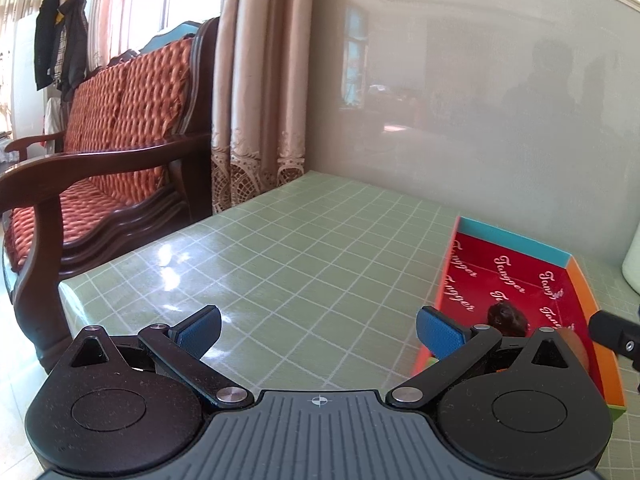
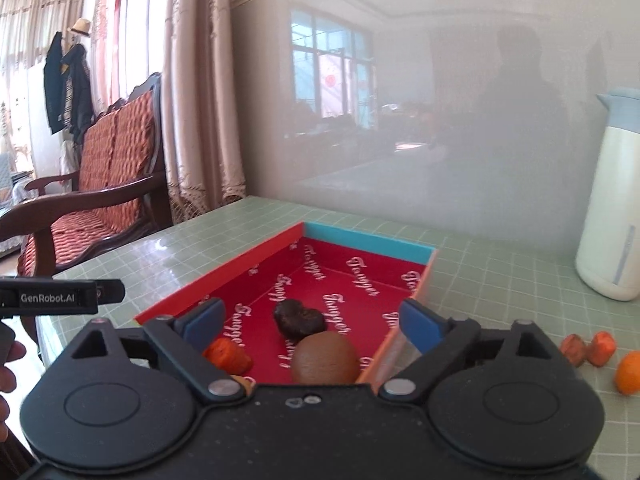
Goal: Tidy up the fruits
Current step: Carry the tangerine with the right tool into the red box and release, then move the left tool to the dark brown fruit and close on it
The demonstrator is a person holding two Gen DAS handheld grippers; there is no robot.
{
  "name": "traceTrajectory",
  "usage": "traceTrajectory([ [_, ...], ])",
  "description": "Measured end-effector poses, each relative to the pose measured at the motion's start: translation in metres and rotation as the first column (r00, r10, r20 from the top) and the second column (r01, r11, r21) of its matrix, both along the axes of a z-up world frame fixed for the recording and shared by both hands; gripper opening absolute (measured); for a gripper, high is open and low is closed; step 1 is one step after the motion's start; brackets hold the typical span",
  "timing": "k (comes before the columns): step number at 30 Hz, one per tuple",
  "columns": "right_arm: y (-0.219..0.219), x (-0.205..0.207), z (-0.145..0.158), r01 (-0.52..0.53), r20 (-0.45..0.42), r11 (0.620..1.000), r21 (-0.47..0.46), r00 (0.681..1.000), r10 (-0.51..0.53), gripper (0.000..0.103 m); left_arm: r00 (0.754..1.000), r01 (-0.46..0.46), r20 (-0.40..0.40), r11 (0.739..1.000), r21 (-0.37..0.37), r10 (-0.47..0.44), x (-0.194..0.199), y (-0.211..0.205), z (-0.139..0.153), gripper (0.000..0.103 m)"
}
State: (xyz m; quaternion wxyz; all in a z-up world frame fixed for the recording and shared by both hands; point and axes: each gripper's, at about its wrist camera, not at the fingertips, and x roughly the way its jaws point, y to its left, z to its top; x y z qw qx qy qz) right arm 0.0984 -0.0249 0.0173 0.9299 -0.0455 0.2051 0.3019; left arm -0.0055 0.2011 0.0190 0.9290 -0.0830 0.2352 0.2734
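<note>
A red tray (image 2: 360,241) with orange and blue walls lies on the green checked table. In it are a dark heart-shaped fruit (image 2: 299,319), a brown kiwi (image 2: 325,358) and an orange piece (image 2: 227,356). My right gripper (image 2: 313,322) hangs open over the tray's near end. The kiwi lies below and between its fingers, and no pad touches it. In the left wrist view my left gripper (image 1: 319,332) stands open and empty over bare table, left of the tray (image 1: 516,268). The dark fruit (image 1: 506,318) shows beyond its right finger.
Two orange pieces (image 2: 586,349) and an orange fruit (image 2: 628,372) lie on the table right of the tray. A white thermos jug (image 2: 612,216) stands at the back right. A glossy wall runs behind the table. A wooden cushioned sofa (image 1: 120,140) stands beyond the table's left edge.
</note>
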Motion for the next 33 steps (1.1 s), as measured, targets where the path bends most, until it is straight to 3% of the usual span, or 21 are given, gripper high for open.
traceTrajectory([
  [6,-0.032,0.004,0.003,0.146,0.0,0.989,-0.004,0.989,-0.146,0.103,0.997,0.083,0.005,0.996,0.03,-0.083,0.01,-0.032,0.002,0.103],
  [12,-0.077,0.008,-0.001,0.315,-0.022,0.949,-0.019,0.949,-0.315,0.103,0.978,0.203,0.032,0.975,0.092,-0.207,0.018,-0.079,0.006,0.103],
  [22,-0.161,0.004,-0.004,0.577,-0.022,0.815,-0.04,0.815,-0.578,0.103,0.896,0.429,0.036,0.885,0.182,-0.442,0.034,-0.165,0.004,0.103],
  [28,-0.204,-0.009,-0.002,0.647,-0.04,0.763,-0.007,0.762,-0.646,0.103,0.837,0.536,-0.009,0.817,0.212,-0.547,0.053,-0.211,0.001,0.103],
  [33,-0.227,-0.018,-0.001,0.687,-0.04,0.726,0.01,0.726,-0.687,0.103,0.807,0.588,-0.06,0.79,0.173,-0.588,0.083,-0.236,-0.005,0.103],
])
